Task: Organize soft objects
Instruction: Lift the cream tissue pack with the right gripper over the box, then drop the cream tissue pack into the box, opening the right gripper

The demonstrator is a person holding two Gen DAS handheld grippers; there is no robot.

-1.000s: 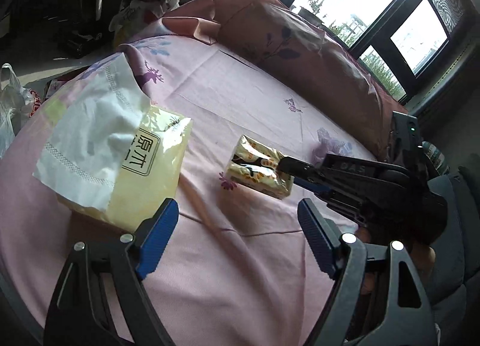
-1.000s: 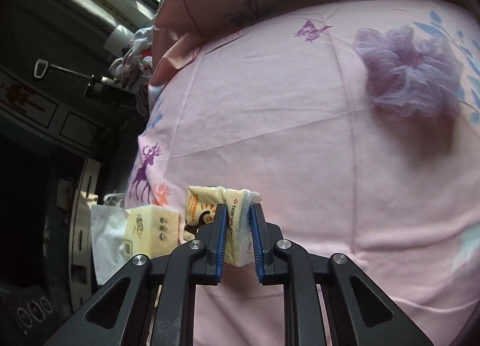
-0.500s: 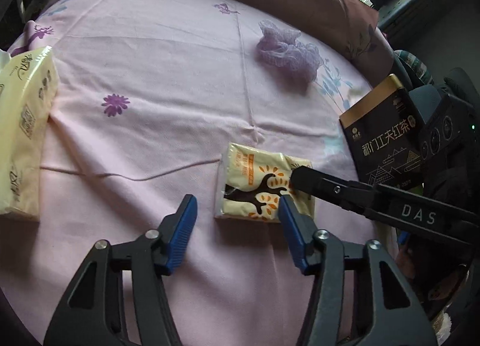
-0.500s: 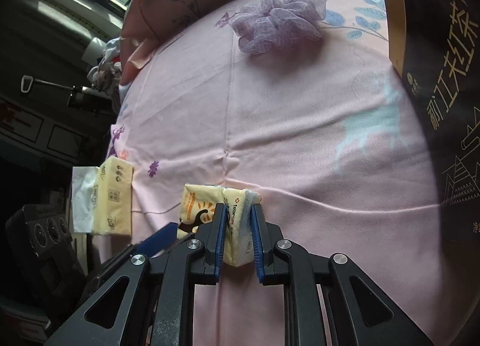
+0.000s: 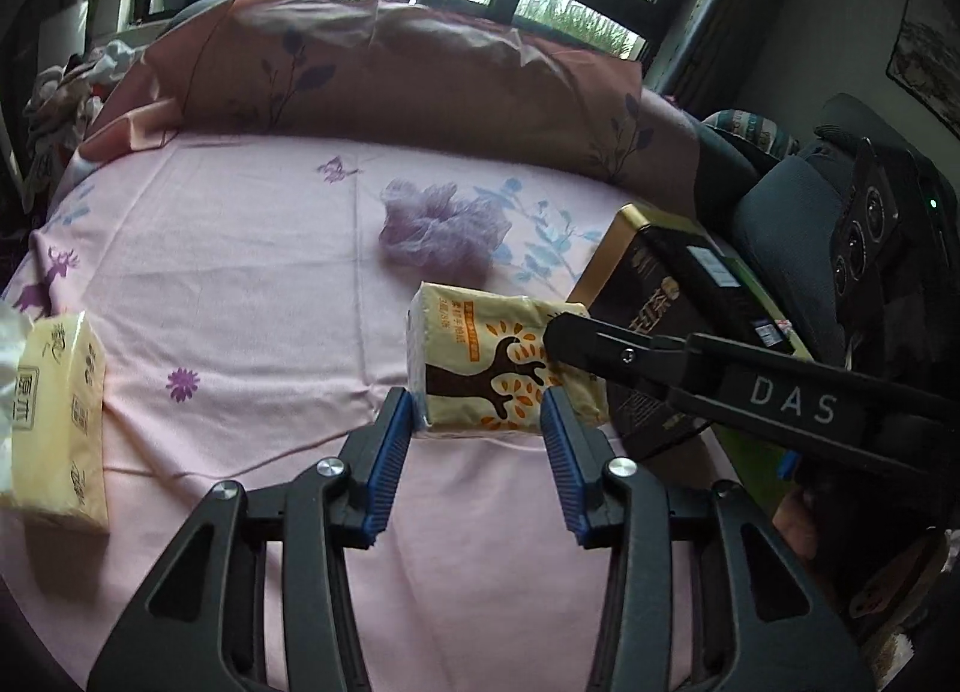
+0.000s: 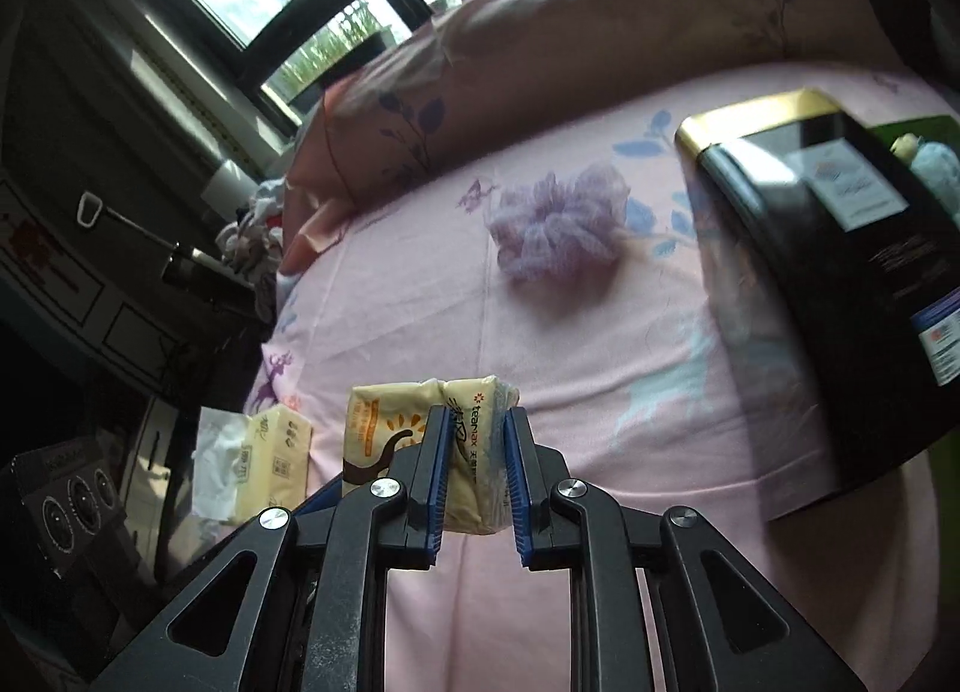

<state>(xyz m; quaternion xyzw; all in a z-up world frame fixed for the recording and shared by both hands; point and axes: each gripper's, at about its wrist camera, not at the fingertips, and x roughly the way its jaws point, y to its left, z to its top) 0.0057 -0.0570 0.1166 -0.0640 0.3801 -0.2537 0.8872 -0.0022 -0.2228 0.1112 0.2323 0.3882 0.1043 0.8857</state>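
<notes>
Right hand-held gripper [image 6: 474, 476], squashed yellow tissue pack [image 6: 420, 440]

Window daylight, fisheye-warped dark edges

The tissue pack [image 6: 465, 452] has a glossy plastic wrap (slightly crinkled). The sheet [image 5: 240, 272] is matt pink cloth. The pouf [image 6: 558, 230] looks like rough mesh. The box [image 6: 840, 272] is shiny black with a gold metallic edge.
</notes>
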